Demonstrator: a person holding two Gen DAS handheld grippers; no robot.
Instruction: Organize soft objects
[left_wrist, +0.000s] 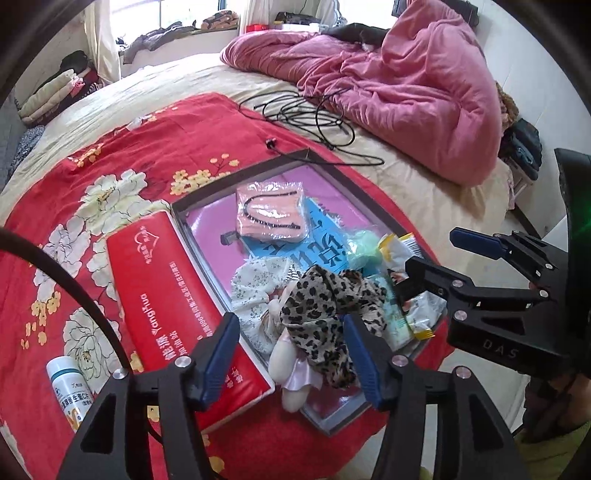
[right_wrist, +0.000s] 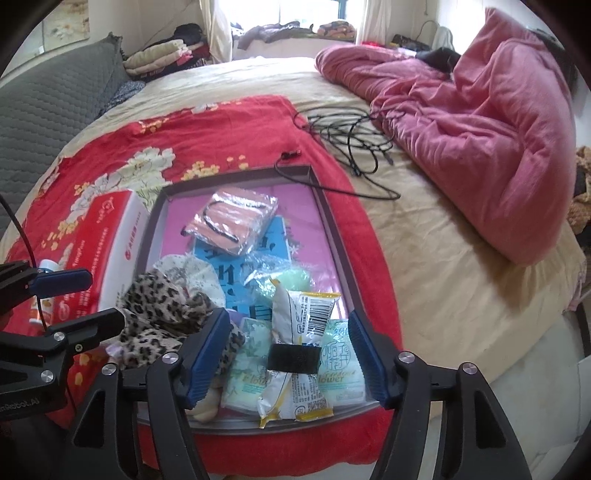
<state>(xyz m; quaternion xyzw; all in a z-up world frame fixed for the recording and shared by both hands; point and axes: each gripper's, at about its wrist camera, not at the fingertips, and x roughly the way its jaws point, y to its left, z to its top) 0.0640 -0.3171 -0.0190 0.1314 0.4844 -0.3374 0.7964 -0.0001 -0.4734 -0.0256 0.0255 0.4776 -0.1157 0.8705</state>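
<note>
- Soft objects lie in a shallow grey-rimmed tray with a pink floor (right_wrist: 334, 221), which sits on a red floral blanket (left_wrist: 122, 155) spread over a bed with a beige sheet (right_wrist: 443, 295).
- At the far left, near edge of the blanket, a white plastic bottle with a printed label (left_wrist: 68, 387) lies on its side.
- Just beside the tray's left rim rests a red and white cardboard box with printed lettering (left_wrist: 173, 295), touching it.
- Inside the tray, near left, a leopard-print fabric piece (left_wrist: 325, 302) is heaped over a cream plush toy (left_wrist: 288, 365) and next to a white floral cloth (left_wrist: 255, 291).
- The left gripper (left_wrist: 291, 358) hovers above this heap with its blue-padded jaws standing well apart; the leopard fabric shows between them, but the pads press on nothing.
- Toward the tray's far side lies a peach garment sealed in clear plastic (right_wrist: 236, 218), on a blue printed sheet (right_wrist: 273, 236).
- A pale green fluffy bundle (right_wrist: 291, 280) sits in the middle right.
- Near right, a yellow and white snack packet (right_wrist: 299, 332) lies across pale green tissue packs (right_wrist: 340, 365), with a black band (right_wrist: 293, 358) over it.
- The right gripper (right_wrist: 286, 360) hangs above these packets, jaws wide and empty-handed.
- Far right, a tangled black cable (right_wrist: 354, 136) and a rumpled pink quilt (right_wrist: 498, 129) lie on the sheet.
</note>
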